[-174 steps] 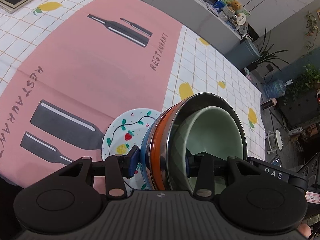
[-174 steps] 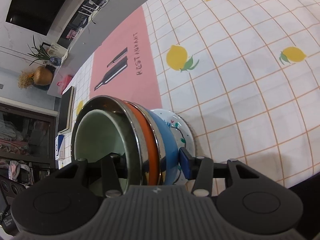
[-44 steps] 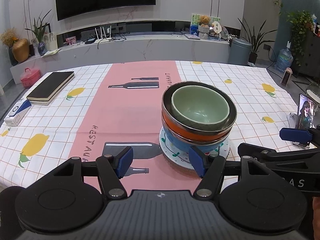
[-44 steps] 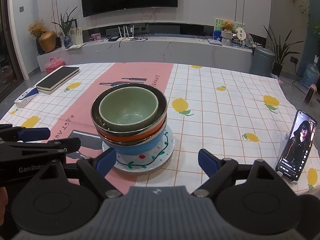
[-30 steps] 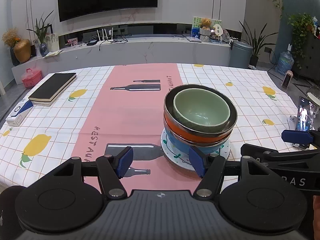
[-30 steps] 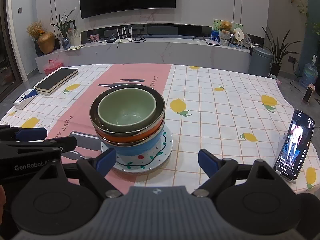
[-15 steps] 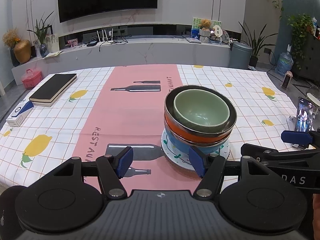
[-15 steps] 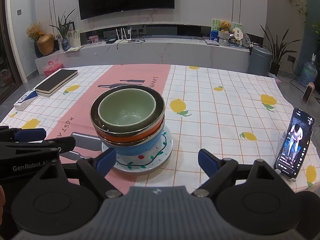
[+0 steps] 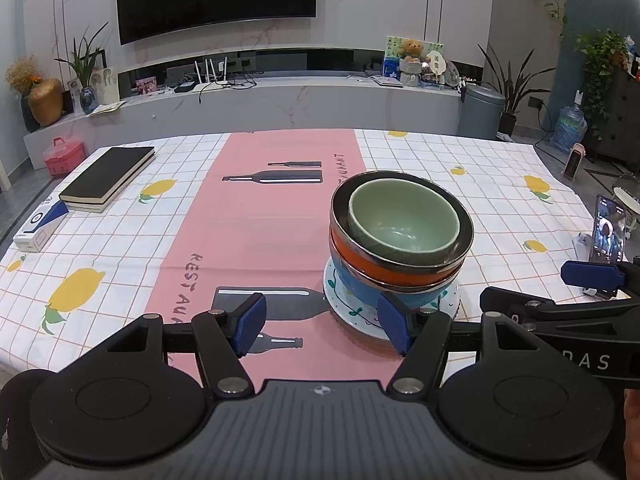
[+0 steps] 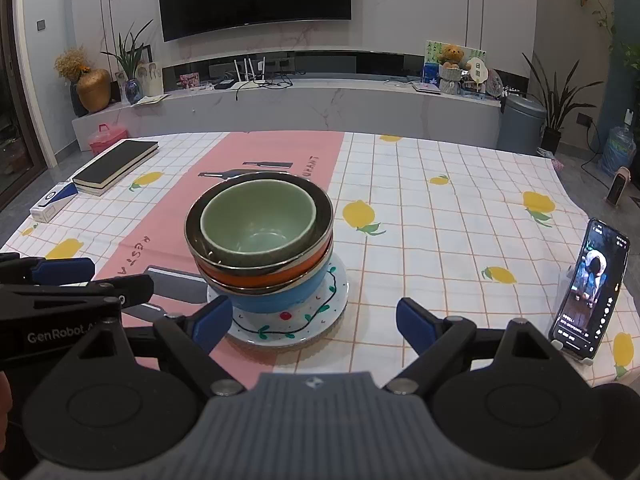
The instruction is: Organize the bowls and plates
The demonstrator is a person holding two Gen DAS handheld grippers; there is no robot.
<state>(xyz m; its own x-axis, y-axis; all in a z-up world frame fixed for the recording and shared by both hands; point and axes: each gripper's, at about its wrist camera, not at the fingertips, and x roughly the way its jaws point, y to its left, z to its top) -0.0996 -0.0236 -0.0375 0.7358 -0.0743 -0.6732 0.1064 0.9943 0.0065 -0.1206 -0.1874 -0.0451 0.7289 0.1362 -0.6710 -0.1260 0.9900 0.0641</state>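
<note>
Blue-padded left hand-held gripper (image 9: 322, 322) and right hand-held gripper (image 10: 314, 320) now withdrawn, wide open, empty; nested bowl stack (image 10: 260, 240) left on painted white plate (image 10: 316, 316); task judged finished.

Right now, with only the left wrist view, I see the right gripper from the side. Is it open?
Observer: Yes. The right wrist view shows the right gripper open, with nothing between its fingers.
Operator: The left gripper hides the plate's near rim from me. Is anything painted there?
Observer: The plate has a red strawberry on a black vine line, just below the blue bowl.
</note>
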